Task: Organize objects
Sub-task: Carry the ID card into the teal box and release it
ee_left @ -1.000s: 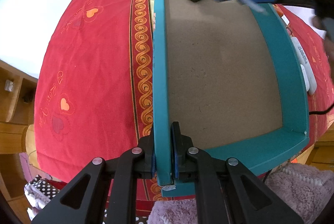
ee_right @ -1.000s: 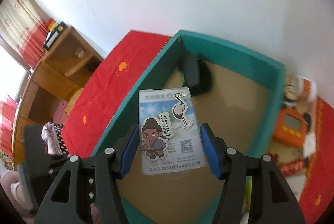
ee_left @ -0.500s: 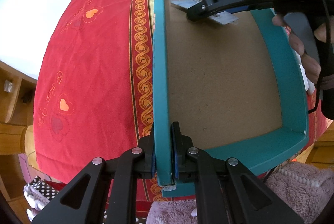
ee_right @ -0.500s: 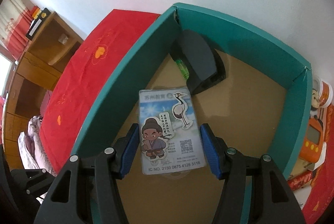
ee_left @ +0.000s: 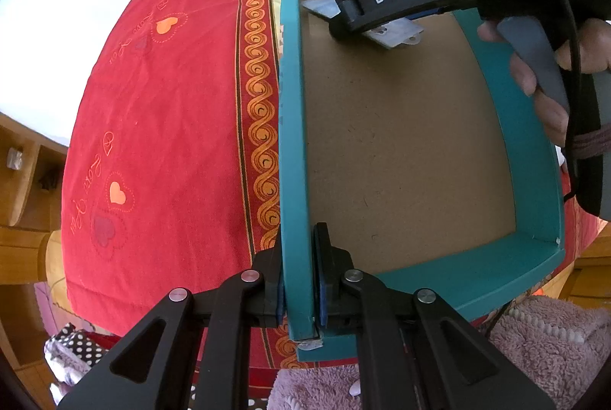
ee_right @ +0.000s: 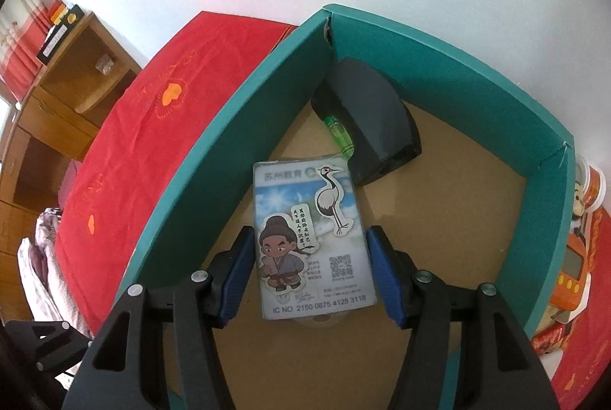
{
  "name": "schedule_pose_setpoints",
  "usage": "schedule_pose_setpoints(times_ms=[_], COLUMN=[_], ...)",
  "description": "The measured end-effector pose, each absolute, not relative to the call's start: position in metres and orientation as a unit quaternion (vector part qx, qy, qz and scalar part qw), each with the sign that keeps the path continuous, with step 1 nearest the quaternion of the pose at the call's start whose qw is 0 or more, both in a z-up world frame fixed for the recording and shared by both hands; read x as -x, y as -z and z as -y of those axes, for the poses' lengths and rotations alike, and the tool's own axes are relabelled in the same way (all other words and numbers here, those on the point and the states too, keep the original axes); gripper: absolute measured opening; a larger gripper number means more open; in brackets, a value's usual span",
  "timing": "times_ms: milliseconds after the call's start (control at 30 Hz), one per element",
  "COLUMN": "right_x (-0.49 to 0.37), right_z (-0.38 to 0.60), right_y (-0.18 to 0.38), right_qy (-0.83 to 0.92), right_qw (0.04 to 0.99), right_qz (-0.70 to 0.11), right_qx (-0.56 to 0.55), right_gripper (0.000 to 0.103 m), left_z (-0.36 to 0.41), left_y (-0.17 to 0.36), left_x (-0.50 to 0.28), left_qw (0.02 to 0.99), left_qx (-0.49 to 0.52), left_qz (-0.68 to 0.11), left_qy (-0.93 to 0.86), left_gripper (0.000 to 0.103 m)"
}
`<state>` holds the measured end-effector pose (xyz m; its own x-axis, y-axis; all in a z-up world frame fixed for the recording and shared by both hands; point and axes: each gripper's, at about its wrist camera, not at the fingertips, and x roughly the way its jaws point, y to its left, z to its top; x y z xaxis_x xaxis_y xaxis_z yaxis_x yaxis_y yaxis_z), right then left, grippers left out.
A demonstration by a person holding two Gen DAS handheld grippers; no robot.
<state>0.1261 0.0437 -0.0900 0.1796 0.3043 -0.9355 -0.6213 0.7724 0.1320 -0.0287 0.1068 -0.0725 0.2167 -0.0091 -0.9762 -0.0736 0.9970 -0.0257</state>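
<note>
We see left gripper [ee_left: 298, 289] clamped tight on near wall of teal box [ee_left: 292, 127], one finger outside, one inside. Box stands on red cloth [ee_left: 172, 127]. Right gripper [ee_right: 311, 270] holds card [ee_right: 311, 238] by long edges, jaws at medium width, blue pads pressing both sides. Card hangs low inside box, near far corner, just beside black device [ee_right: 376, 125] with green part. We cannot tell if card touches brown floor of box.
</note>
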Motion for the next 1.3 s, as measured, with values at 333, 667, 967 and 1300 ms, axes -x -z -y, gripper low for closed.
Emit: schedule_pose_setpoints(times_ms=[333, 667, 967, 1300], right_x=[-0.125, -0.122, -0.127, -0.109], right_z=[-0.047, -0.055, -0.057, -0.016], right_y=[0.091, 0.094, 0.095, 0.050], right_qy=[-0.303, -0.310, -0.312, -0.325], right_qw=[0.758, 0.756, 0.751, 0.782], right_qz=[-0.559, -0.554, -0.563, -0.521], right_qx=[0.143, 0.159, 0.149, 0.111], right_gripper=[0.061, 0.080, 0.087, 0.087], left_z=[-0.107, -0.108, -0.108, -0.108], left_y=[0.072, 0.071, 0.069, 0.069], left_x=[0.029, 0.028, 0.028, 0.029], left_qw=[0.779, 0.780, 0.780, 0.781], left_qx=[0.032, 0.034, 0.035, 0.036], left_qz=[-0.625, -0.624, -0.624, -0.624], left_qy=[-0.020, -0.020, -0.020, -0.020], left_gripper=[0.011, 0.011, 0.011, 0.011])
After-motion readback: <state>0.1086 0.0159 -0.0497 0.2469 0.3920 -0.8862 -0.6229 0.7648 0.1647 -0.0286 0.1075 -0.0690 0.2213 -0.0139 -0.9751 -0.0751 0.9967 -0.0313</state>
